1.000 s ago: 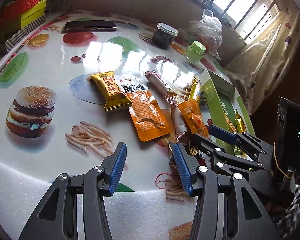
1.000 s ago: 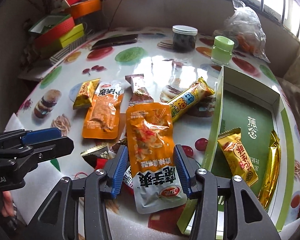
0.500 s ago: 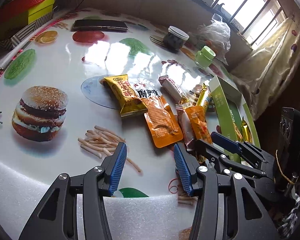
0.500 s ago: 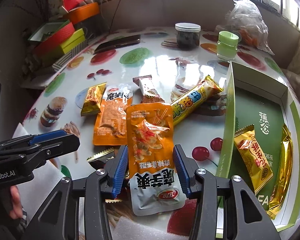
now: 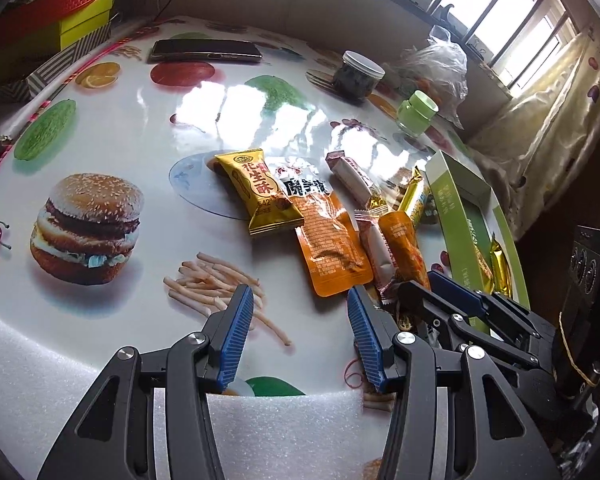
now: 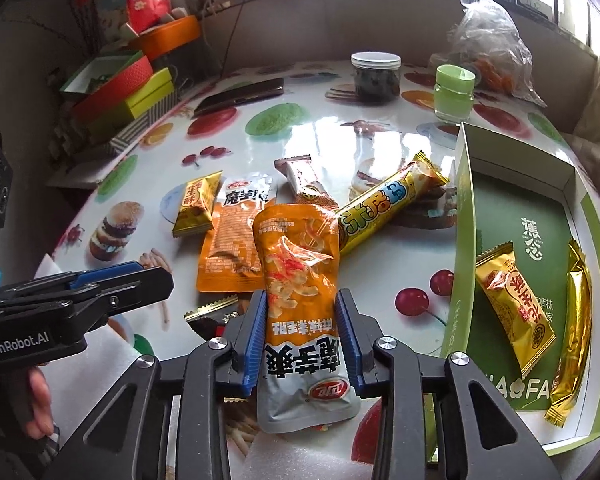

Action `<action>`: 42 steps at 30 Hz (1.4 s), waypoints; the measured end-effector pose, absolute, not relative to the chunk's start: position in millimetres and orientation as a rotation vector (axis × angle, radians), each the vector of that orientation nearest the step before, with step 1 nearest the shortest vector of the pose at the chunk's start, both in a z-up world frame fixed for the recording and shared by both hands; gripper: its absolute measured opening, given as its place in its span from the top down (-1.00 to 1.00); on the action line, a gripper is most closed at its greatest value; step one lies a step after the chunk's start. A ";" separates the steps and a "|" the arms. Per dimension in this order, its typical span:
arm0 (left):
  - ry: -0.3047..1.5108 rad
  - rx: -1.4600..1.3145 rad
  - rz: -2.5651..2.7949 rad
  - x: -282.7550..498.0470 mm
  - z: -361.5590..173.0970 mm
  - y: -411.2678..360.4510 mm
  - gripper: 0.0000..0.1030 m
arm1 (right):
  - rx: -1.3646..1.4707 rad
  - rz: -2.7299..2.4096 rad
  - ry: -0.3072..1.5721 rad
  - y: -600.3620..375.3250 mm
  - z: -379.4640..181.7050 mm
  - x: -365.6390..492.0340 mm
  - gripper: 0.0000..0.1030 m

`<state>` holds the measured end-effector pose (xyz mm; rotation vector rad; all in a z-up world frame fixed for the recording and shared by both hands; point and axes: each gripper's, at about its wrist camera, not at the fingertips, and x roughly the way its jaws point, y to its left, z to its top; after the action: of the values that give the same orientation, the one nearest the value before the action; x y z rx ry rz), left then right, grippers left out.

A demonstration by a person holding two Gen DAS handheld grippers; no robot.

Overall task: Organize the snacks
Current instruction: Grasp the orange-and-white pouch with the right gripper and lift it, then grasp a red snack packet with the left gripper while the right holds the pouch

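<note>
Since a second ago our right tongs [image 6: 301,330] have narrowed onto the orange konjac pouch [image 6: 300,280], now pinching it over the counter [image 6: 340,136] left of the green box [image 6: 516,200]. Our left tongs [image 5: 300,330] stay open and empty above the printed fries, beside the barred window.

left gripper [image 5: 300,332] fingers apart, right gripper [image 6: 301,330] clamped

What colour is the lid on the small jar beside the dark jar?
Light green, matching the small jar; clearest in the right wrist view.

Loose snacks [image 6: 236,240] left of box [image 6: 462,240] (two packets [image 6: 514,306] inside); jars [image 6: 375,76] seemingly behind.
</note>
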<state>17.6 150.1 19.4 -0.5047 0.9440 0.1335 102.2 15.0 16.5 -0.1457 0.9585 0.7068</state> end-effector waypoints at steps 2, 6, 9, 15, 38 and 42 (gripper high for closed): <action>0.945 -0.502 0.129 17.4 19.9 149.3 0.02 | -0.109 0.712 0.959 10.0 17.8 101.9 0.37; 0.944 -0.501 0.119 17.8 21.7 146.8 0.02 | -0.056 0.721 0.946 1.2 23.9 100.4 0.37; 0.944 -0.498 0.100 18.7 23.1 141.2 0.02 | -0.027 0.730 0.936 -5.5 28.7 100.0 0.37; 0.958 -0.490 0.061 21.0 22.9 127.8 0.02 | 0.002 0.715 0.917 -17.2 35.6 97.5 0.36; 1.020 -0.493 0.015 32.3 4.7 103.1 0.41 | 0.017 0.690 0.876 -33.4 49.3 89.4 0.36; 1.019 -0.482 0.013 32.7 4.2 101.2 0.45 | 0.017 0.693 0.878 -33.5 49.1 89.7 0.36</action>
<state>32.7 101.2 4.2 -0.4821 1.0190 0.0132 89.7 -33.5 49.1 0.0175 0.8778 0.6926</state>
